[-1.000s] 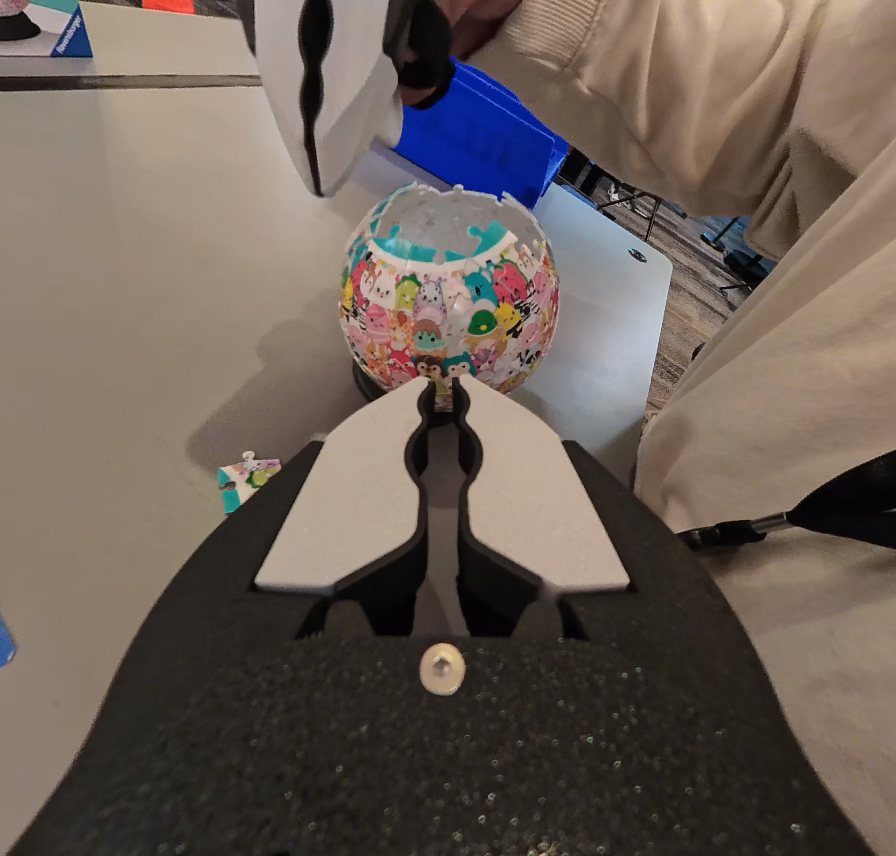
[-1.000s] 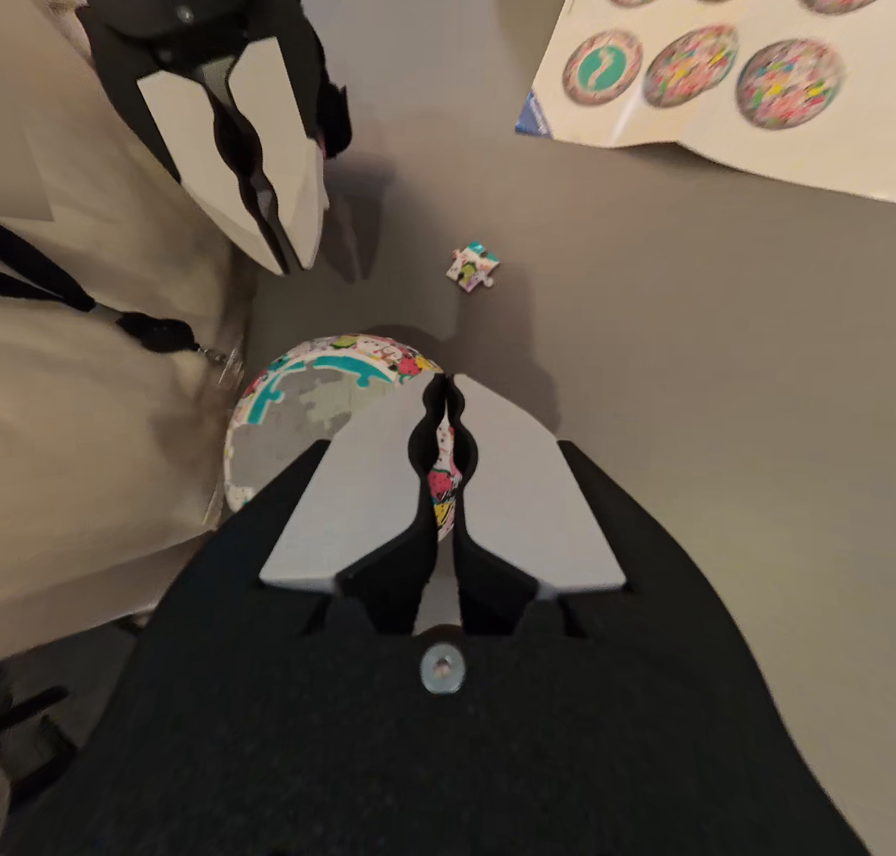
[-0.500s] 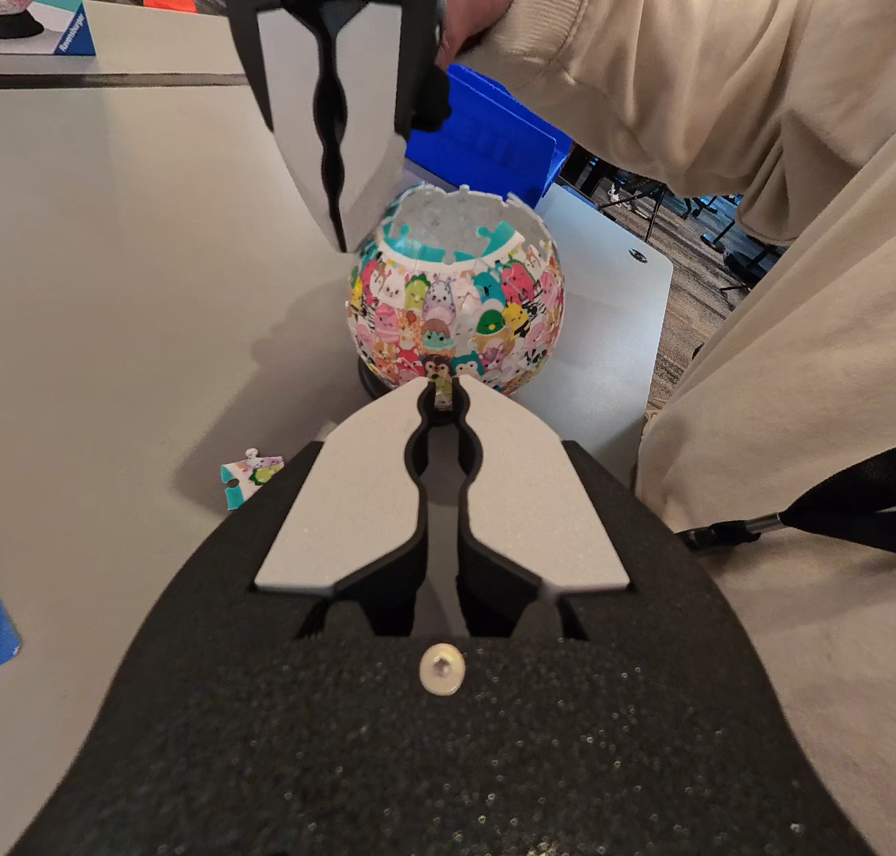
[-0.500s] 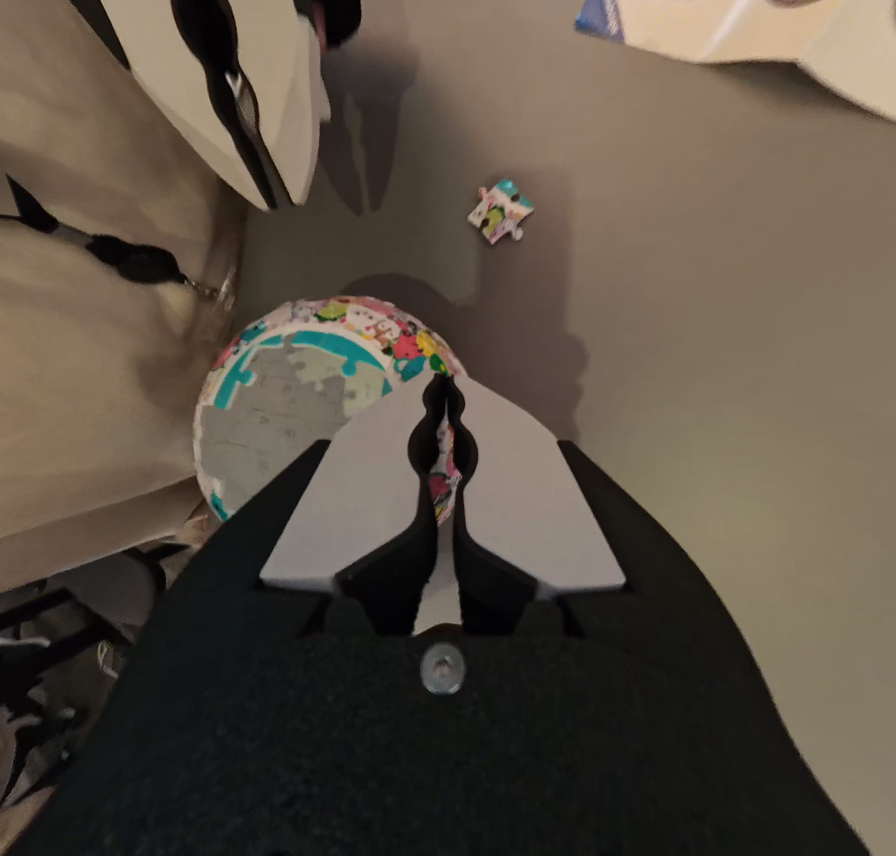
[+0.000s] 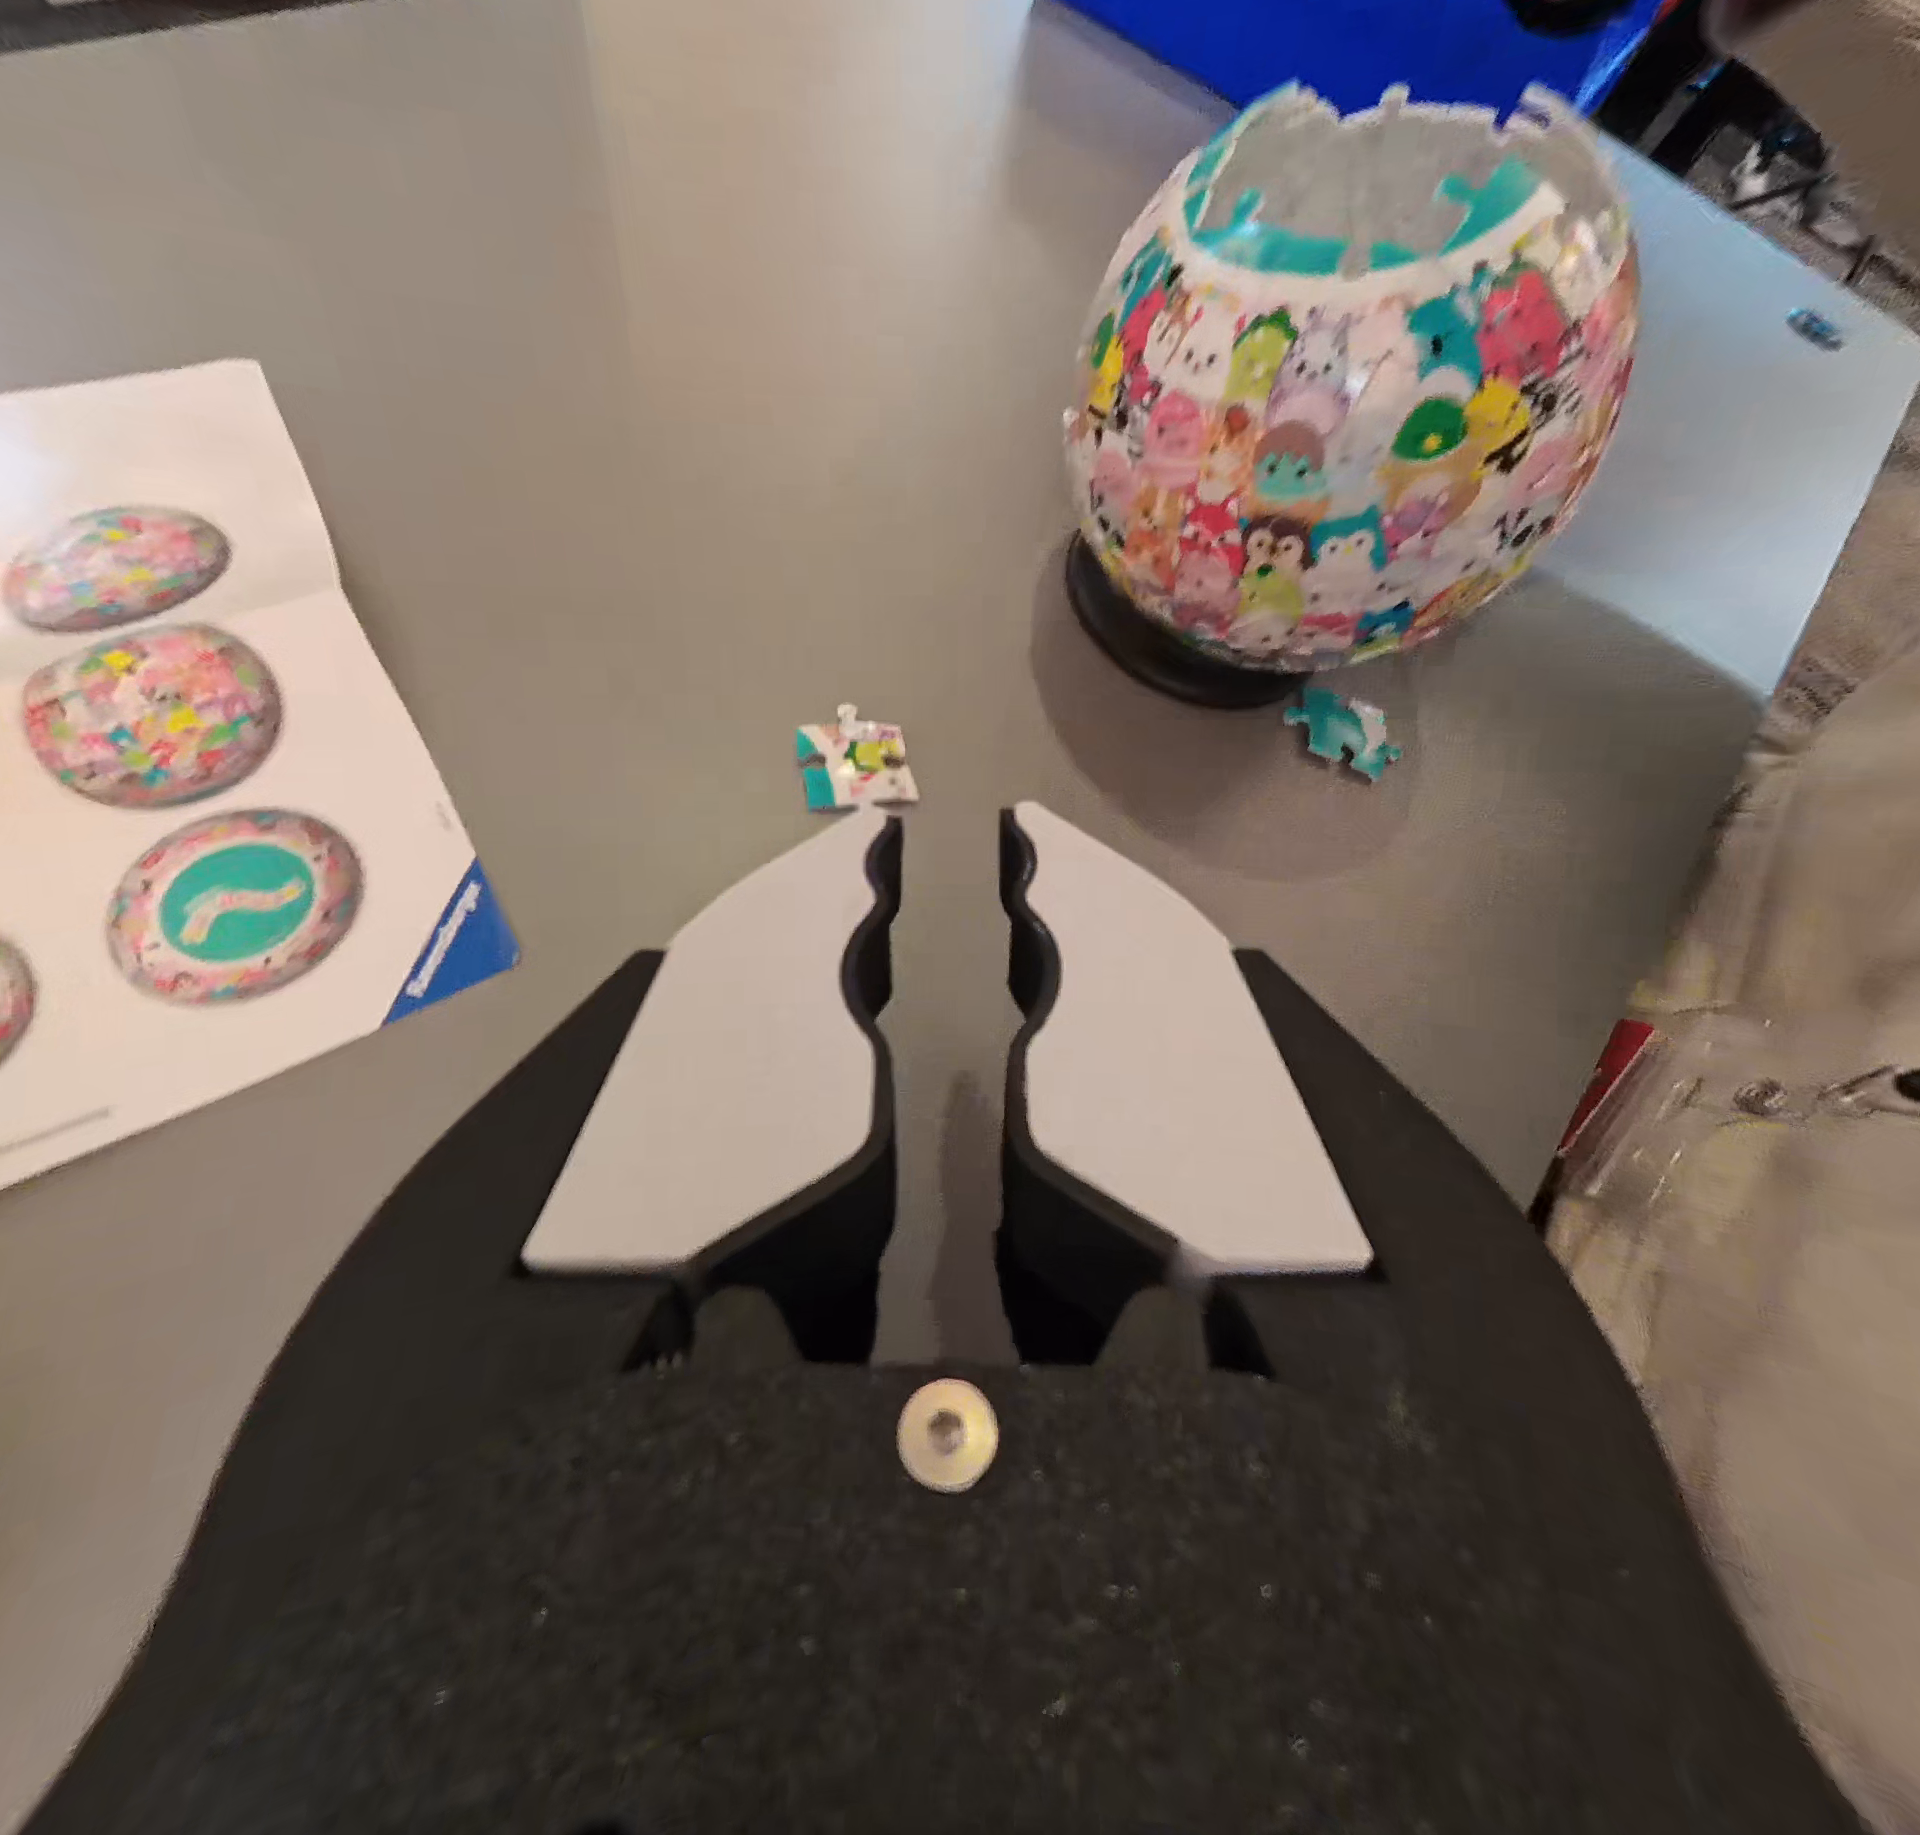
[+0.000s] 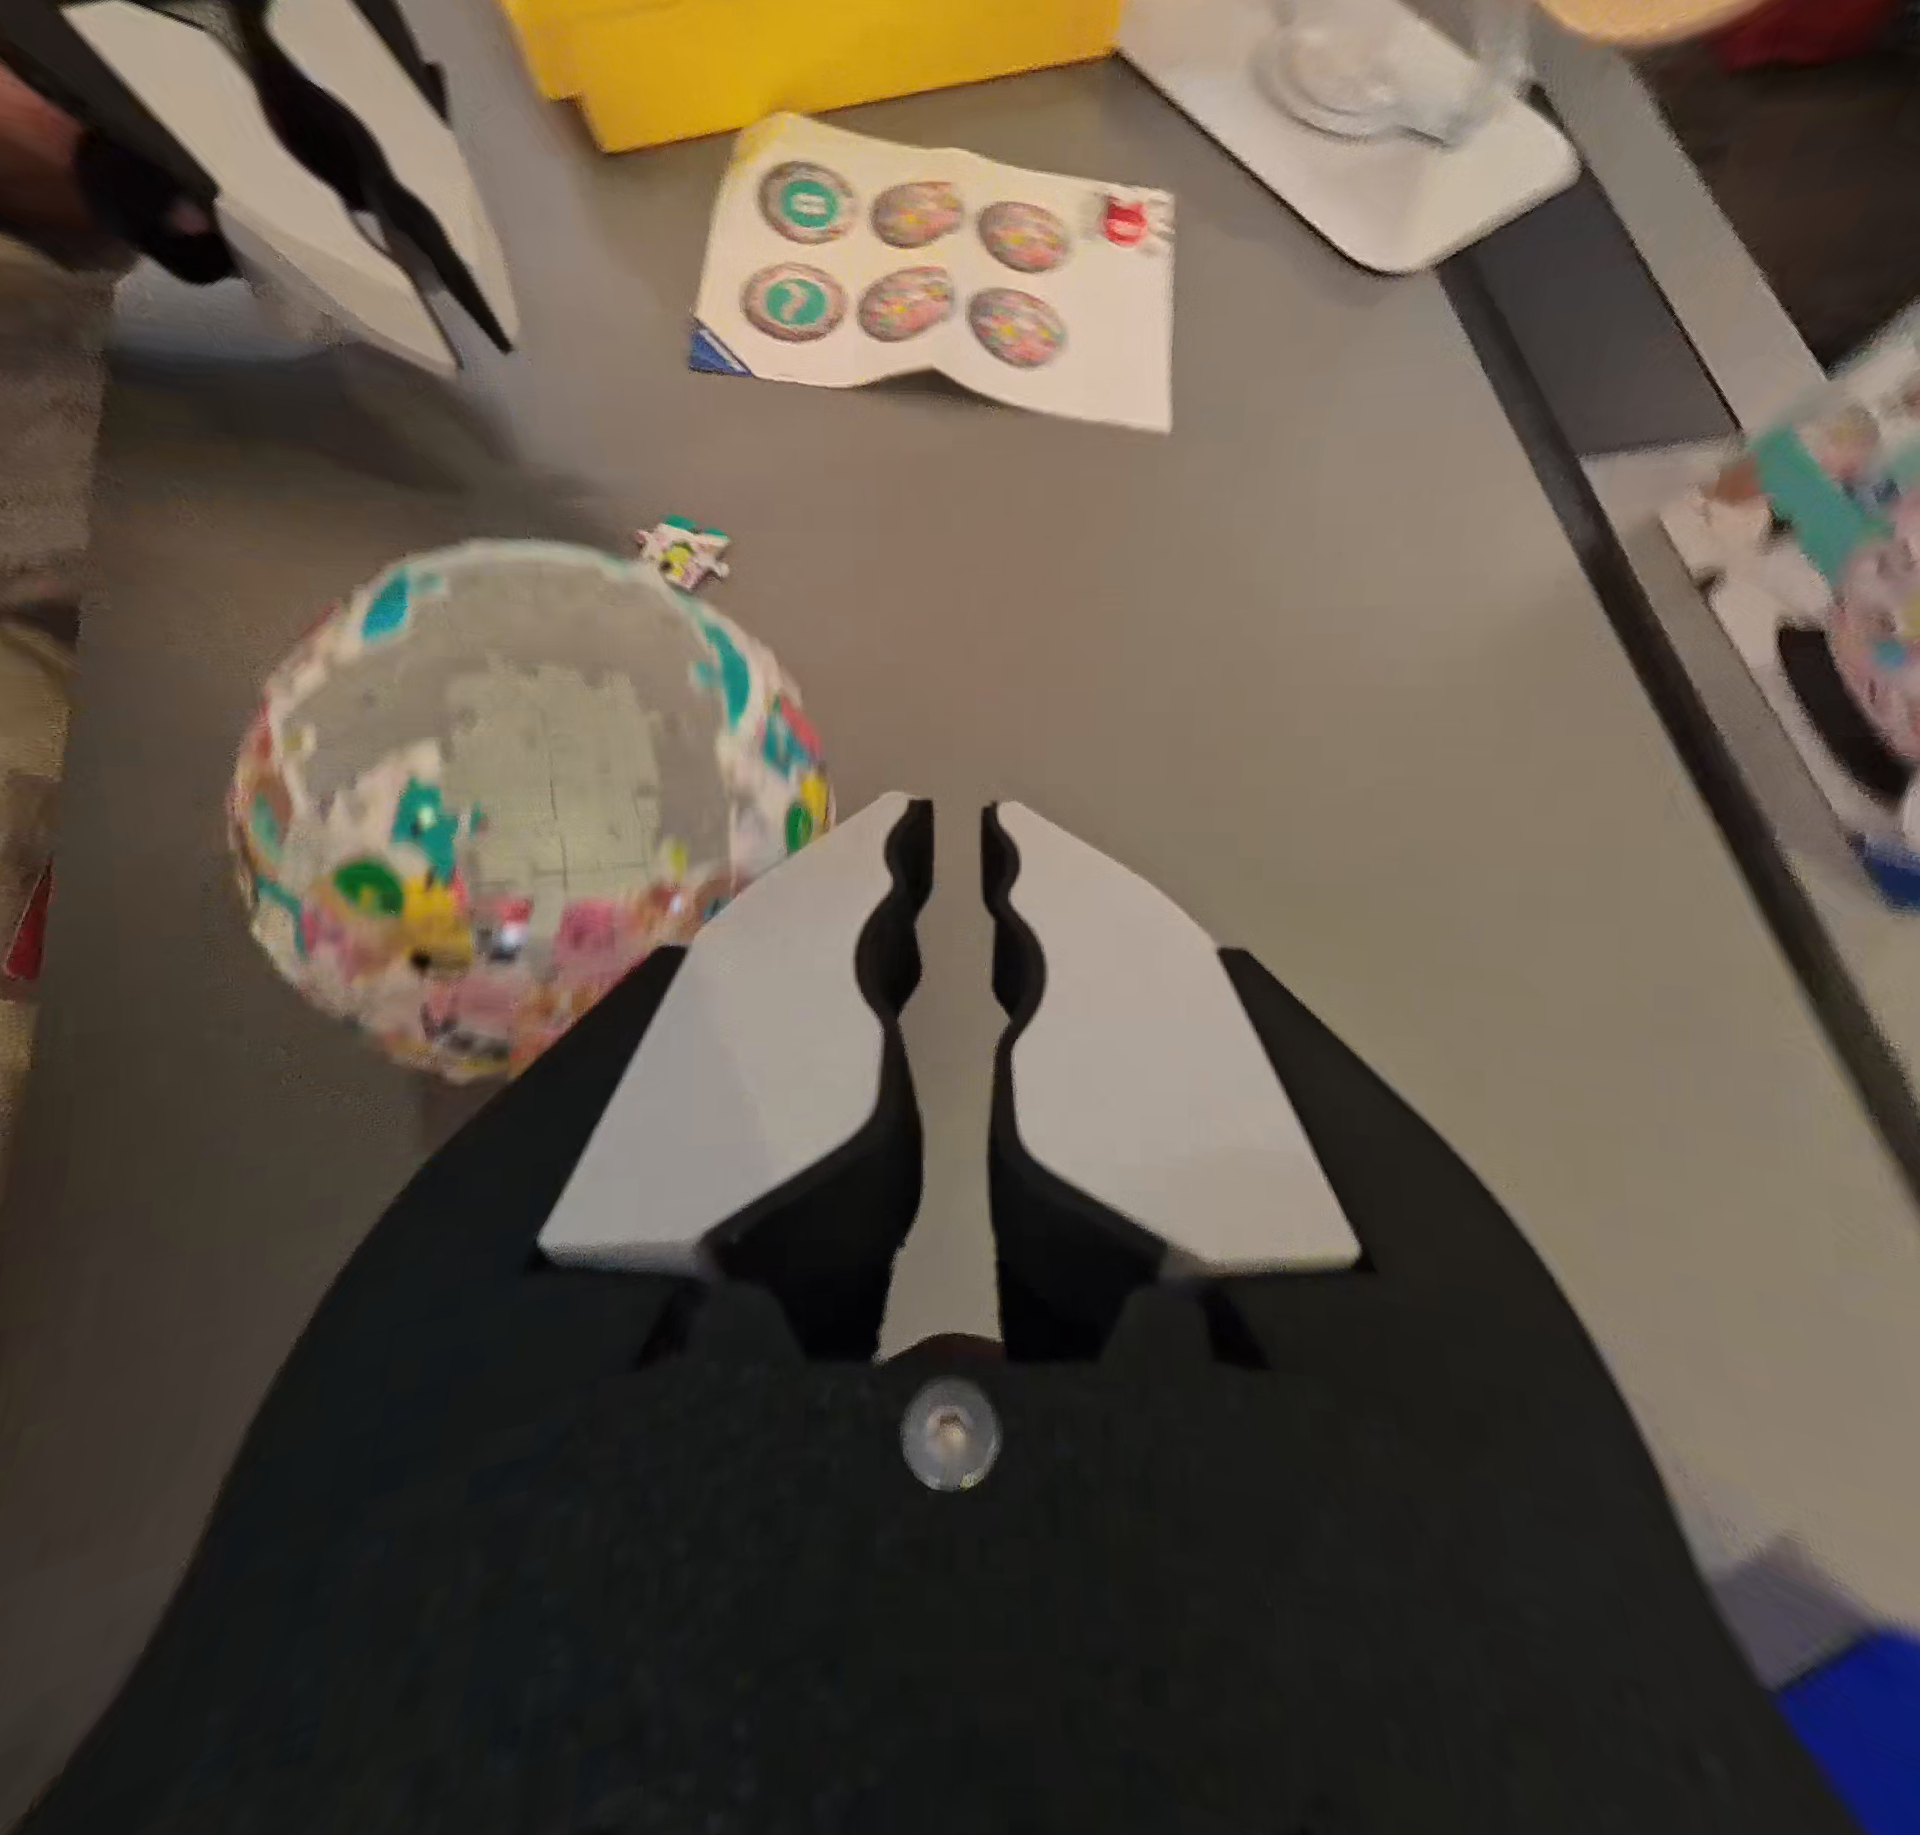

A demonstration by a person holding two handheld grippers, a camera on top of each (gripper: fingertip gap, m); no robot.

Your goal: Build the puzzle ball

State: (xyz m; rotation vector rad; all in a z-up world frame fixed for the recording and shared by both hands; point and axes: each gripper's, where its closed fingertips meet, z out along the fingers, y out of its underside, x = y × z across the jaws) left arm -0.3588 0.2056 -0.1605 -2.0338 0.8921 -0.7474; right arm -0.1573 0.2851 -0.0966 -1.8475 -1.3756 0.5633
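1. The puzzle ball [image 5: 1351, 414] is sitting on its black stand [image 5: 1164, 642] on the grey counter [image 5: 727, 331], its top open with a jagged teal rim, so the cap is not yet built.
2. The left gripper [image 5: 948, 829] has swung away from the ball's front, where it was half a second ago; it is now pointing at the counter beside the stand, and its fingers, almost touching then, are now spread with a clear gap and nothing between them.
3. A loose piece [image 5: 857, 769] is lying just beside the left fingertip, away from the ball; a second, teal piece [image 5: 1340, 731] is lying just beside the stand on the person's side.
4. The right gripper [image 6: 956, 824] has pulled back from over the ball's opening; its fingers are slightly apart and empty, and the view is blurring with motion.
5. The instruction sheet [image 5: 208, 746] is lying well apart from the ball, beyond the loose piece.
6. Judging from this, both grippers have let go of the ball and the left one is lining up to collect the loose piece for the open rim; it still needs shifting sideways to straddle that flat, thin piece.
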